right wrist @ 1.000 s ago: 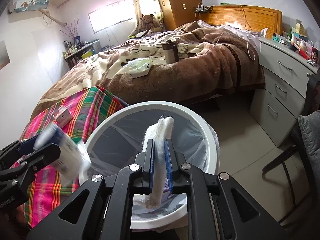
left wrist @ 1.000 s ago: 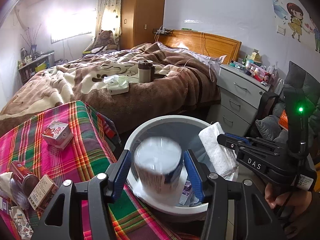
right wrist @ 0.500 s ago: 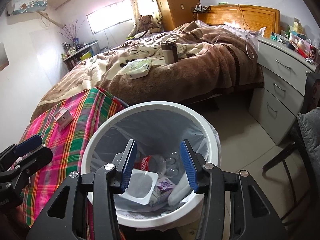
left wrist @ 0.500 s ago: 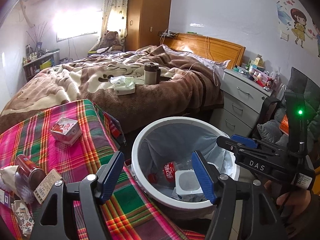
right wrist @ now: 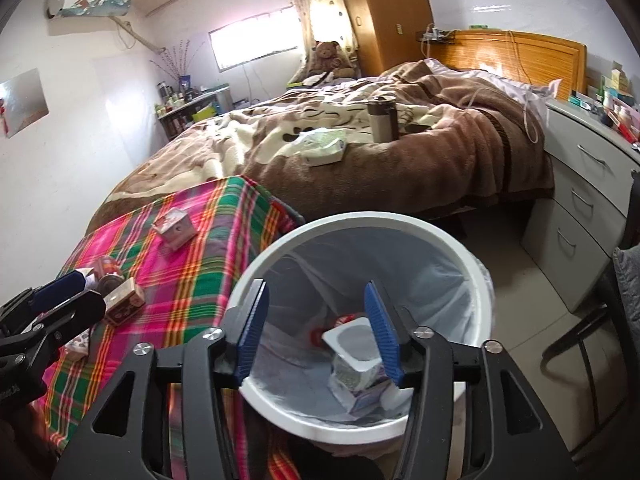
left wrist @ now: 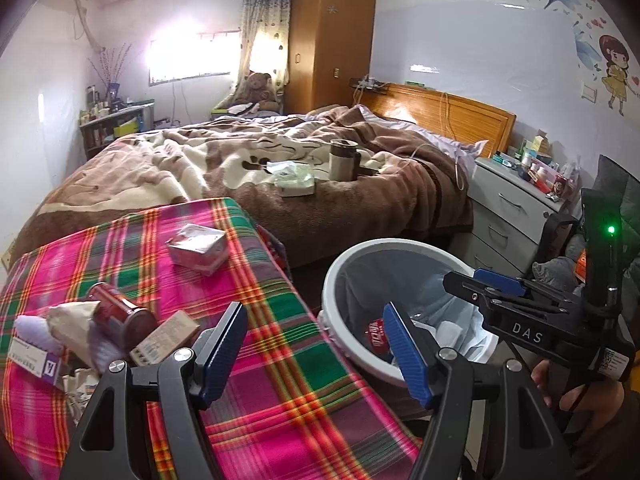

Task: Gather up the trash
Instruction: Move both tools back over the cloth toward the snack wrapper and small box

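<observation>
A white trash bin (left wrist: pixel 340 264) (right wrist: pixel 400 218) with a clear liner stands beside the plaid-covered table (left wrist: pixel 280 400). Inside it lie a white cup (right wrist: pixel 352 340), a red can (left wrist: pixel 374 332) and paper scraps. My left gripper (left wrist: pixel 314 308) is open and empty above the table's edge, next to the bin. My right gripper (right wrist: pixel 315 286) hovers over the bin with its jaws opening and nothing between them. On the table lie a red can (left wrist: pixel 120 312), a cardboard box (left wrist: pixel 164 338), a small pink-white carton (left wrist: pixel 198 246) and crumpled tissue (left wrist: pixel 68 316).
A bed (left wrist: pixel 280 152) with a brown blanket lies behind, with a mug (left wrist: pixel 342 160) and a tissue pack (left wrist: pixel 296 180) on it. Grey drawers (right wrist: pixel 580 200) stand to the right. A dark chair (right wrist: pixel 600 320) is close to the bin.
The left gripper let the cup fall into the bin, and the right let go of a white tissue. Both jaws have spread. The left gripper has shifted toward the table.
</observation>
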The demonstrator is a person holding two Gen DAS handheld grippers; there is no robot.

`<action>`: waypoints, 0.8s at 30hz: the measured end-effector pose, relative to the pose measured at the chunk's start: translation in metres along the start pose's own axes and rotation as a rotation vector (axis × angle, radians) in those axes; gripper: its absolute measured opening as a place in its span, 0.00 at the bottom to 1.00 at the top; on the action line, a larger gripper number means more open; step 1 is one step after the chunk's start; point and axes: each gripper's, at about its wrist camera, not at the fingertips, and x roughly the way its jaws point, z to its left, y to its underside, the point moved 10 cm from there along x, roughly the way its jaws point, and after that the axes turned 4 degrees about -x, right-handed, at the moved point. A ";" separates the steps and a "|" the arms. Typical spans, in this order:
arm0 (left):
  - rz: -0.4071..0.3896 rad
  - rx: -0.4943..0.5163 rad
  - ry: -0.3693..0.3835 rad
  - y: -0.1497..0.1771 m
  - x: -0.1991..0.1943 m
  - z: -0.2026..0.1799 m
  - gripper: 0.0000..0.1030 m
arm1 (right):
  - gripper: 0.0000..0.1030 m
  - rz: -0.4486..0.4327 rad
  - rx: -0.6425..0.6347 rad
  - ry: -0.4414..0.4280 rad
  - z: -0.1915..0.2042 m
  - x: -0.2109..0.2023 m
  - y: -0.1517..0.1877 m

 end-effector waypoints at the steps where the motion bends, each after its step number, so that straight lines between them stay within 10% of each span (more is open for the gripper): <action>1: -0.002 -0.009 -0.010 0.001 -0.003 0.006 0.68 | 0.55 -0.001 -0.006 -0.008 0.005 0.000 0.000; 24: -0.022 -0.222 -0.247 0.044 -0.060 0.162 0.71 | 0.65 0.037 -0.131 -0.186 0.127 0.028 0.002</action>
